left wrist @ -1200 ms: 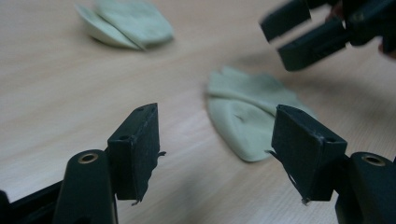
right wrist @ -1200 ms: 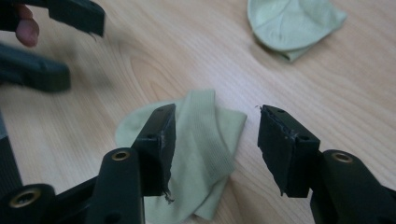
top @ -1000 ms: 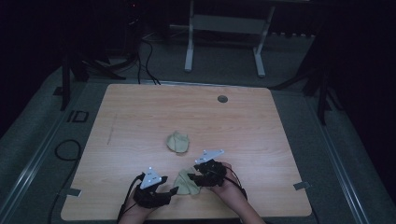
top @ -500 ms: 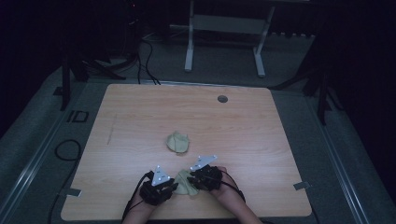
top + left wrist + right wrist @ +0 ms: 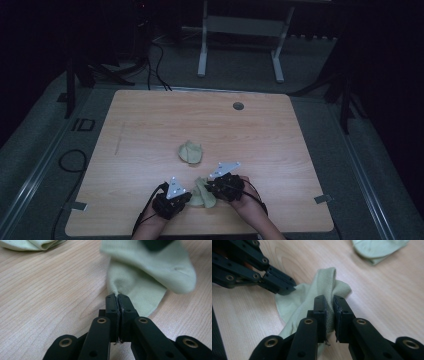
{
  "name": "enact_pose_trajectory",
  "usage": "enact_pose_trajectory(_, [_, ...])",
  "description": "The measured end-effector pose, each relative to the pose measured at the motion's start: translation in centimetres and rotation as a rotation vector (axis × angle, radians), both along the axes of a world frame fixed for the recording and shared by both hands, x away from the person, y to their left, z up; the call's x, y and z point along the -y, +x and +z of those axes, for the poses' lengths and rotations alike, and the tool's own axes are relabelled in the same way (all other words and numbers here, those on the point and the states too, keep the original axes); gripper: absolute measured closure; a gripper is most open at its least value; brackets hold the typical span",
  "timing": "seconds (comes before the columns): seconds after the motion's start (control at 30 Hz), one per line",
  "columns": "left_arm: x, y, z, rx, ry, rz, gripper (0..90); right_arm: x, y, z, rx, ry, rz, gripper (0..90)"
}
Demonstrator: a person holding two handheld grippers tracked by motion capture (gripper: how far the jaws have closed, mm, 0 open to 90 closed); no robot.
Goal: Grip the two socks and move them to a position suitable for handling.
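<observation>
A pale green sock [image 5: 202, 194] lies near the front edge of the wooden table [image 5: 150, 130], between the two grippers. My left gripper [image 5: 186, 196] is shut on one edge of the sock [image 5: 140, 287], its jaws pressed together on the cloth. My right gripper [image 5: 209, 186] is shut on a fold of the same sock [image 5: 329, 290], with the fabric pinched between its jaws. The left gripper [image 5: 284, 288] shows in the right gripper view at upper left, holding the sock's far edge. A second pale green sock [image 5: 190, 152], bunched up, lies at the table's middle.
The second sock [image 5: 37, 243] shows at the top left of the left gripper view and the second sock [image 5: 379, 248] at the top right of the right gripper view. A round grommet hole [image 5: 238, 106] sits near the table's back edge. A white desk frame [image 5: 240, 30] stands beyond.
Both grippers have drawn closer together over the near sock, the left one moving right. The sock is now bunched between them.
</observation>
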State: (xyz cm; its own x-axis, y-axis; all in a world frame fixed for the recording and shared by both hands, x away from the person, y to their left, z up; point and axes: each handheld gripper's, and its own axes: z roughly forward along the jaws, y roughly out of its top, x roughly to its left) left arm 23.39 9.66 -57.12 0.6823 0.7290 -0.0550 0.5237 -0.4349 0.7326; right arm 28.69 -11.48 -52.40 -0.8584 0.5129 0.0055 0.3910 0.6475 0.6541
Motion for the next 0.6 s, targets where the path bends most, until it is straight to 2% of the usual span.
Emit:
enact_pose_trajectory(0.17, [0.1,-0.1,0.0,0.014,0.018,-0.007,87.6,1.1,0.1,1.0,-0.002,0.027,-0.027,81.8])
enact_pose_trajectory(0.43, [0.1,0.0,0.1,0.012,0.02,-0.021,87.5,5.1,-0.4,3.3,0.018,0.086,-0.116,82.2])
enact_pose_trajectory(0.6, [-0.1,0.5,0.1,0.011,0.026,-0.059,87.4,8.1,-0.9,3.5,-0.013,0.112,-0.167,81.9])
